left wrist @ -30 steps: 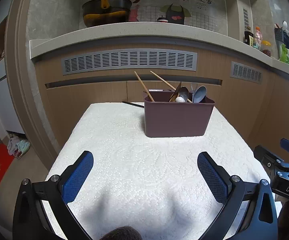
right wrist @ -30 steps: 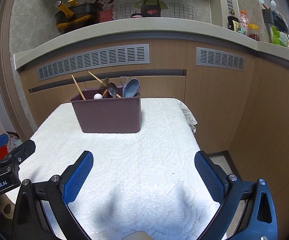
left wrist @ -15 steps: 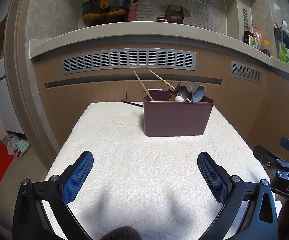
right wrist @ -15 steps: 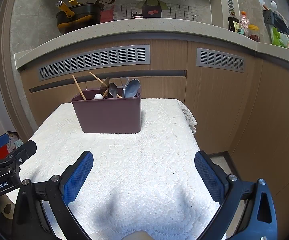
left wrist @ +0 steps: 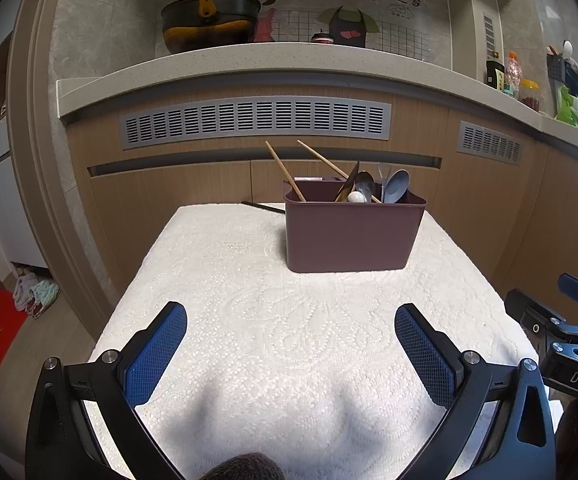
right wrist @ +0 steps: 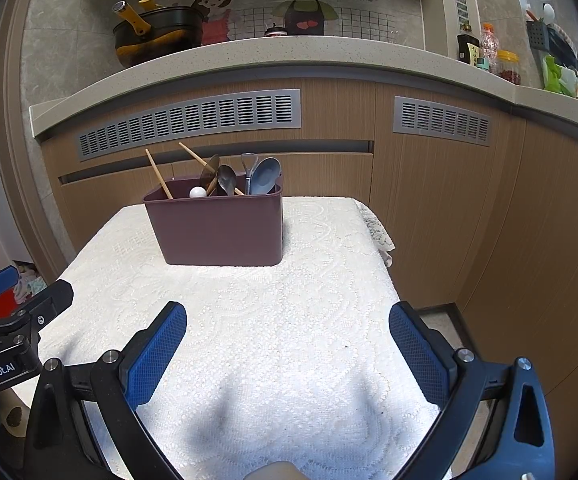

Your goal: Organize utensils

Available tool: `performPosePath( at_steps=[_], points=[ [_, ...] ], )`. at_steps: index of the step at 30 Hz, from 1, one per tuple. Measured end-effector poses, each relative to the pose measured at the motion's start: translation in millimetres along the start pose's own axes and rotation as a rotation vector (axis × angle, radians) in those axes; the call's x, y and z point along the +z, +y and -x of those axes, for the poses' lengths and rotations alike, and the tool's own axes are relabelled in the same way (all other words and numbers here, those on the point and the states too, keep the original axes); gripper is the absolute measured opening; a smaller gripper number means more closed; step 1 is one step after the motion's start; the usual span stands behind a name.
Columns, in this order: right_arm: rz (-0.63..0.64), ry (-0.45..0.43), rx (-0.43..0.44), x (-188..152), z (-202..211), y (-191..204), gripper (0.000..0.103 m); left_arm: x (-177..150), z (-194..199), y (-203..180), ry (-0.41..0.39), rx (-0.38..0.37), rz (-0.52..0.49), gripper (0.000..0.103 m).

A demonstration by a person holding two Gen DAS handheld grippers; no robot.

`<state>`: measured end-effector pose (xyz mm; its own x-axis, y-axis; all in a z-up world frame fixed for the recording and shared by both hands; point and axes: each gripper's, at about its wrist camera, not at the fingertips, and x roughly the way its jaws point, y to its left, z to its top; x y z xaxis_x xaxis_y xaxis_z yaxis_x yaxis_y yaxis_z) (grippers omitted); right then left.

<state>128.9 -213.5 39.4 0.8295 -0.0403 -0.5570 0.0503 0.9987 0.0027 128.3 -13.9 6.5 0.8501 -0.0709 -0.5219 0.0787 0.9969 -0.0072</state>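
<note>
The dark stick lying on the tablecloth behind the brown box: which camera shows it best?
The left wrist view: the dark stick lies in plain sight on the cloth, left of the brown box. In the right wrist view the box hides it.

Black pot [left wrist: 211, 20] on counter [left wrist: 289, 60]; white lace tablecloth [left wrist: 289, 320].

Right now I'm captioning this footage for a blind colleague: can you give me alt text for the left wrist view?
A maroon utensil bin holding wooden chopsticks, spoons and a fork stands on a white lace tablecloth, with one dark chopstick lying on the cloth behind it. The open left gripper hovers empty in the foreground, before wooden kitchen cabinets.
</note>
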Motion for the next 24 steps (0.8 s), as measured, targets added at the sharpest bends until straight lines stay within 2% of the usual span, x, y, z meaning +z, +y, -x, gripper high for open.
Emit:
performPosePath(
  at_steps=[24],
  points=[
    [0.02,-0.011,0.009,0.5,1.7,-1.9,0.101,-1.7,2.4,2.2,0.008,-0.004,-0.006,0.103]
  ],
)
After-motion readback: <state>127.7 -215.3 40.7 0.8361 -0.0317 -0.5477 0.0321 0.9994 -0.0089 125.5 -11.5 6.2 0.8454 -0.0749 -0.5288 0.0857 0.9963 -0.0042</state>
